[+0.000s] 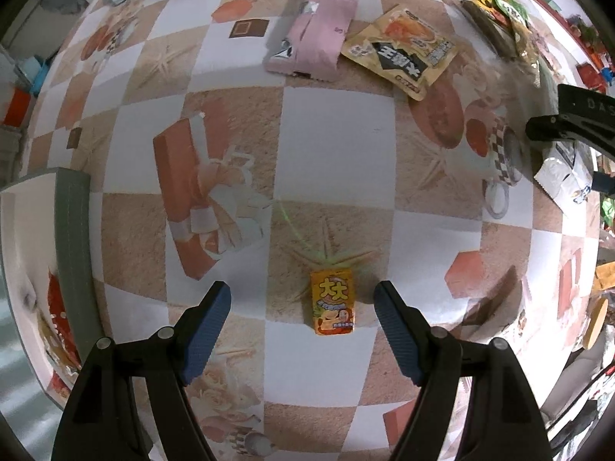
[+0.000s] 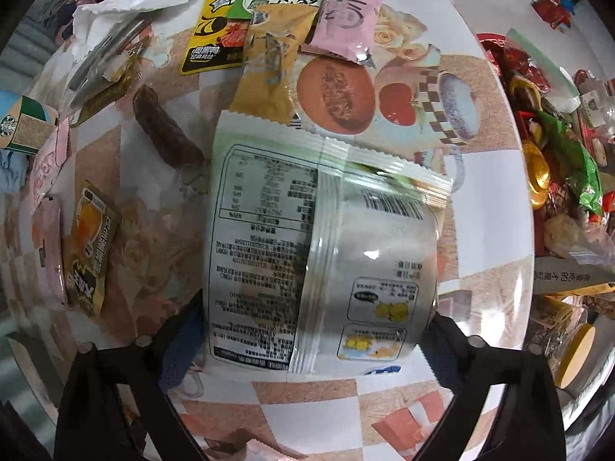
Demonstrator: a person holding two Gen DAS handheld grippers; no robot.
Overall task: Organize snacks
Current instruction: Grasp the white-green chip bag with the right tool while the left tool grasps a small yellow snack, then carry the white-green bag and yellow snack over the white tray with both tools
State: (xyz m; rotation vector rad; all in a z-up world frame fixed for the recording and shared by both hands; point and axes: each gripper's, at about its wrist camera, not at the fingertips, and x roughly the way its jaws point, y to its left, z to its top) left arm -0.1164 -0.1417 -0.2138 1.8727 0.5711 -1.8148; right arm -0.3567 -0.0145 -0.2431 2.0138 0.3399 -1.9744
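your left fingers [image 1: 303, 317] are spread over the little orange snack [image 1: 332, 301] on the bench [image 1: 334, 134]. your right fingers [image 2: 313, 340] sit wide around the big white bag [image 2: 326, 253]; i can't tell if they squeeze it. many snacks are still loose, so most sorting is left.

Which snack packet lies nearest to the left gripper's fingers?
The small orange packet, lying alone between the open fingers of the left gripper. The pink packet and tan packet lie much farther away.

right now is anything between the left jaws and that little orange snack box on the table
Nothing visible. The small orange snack box lies alone on the checkered tablecloth, in the open gap of the left gripper, touching neither finger. The pink packet and tan packet lie well beyond it.
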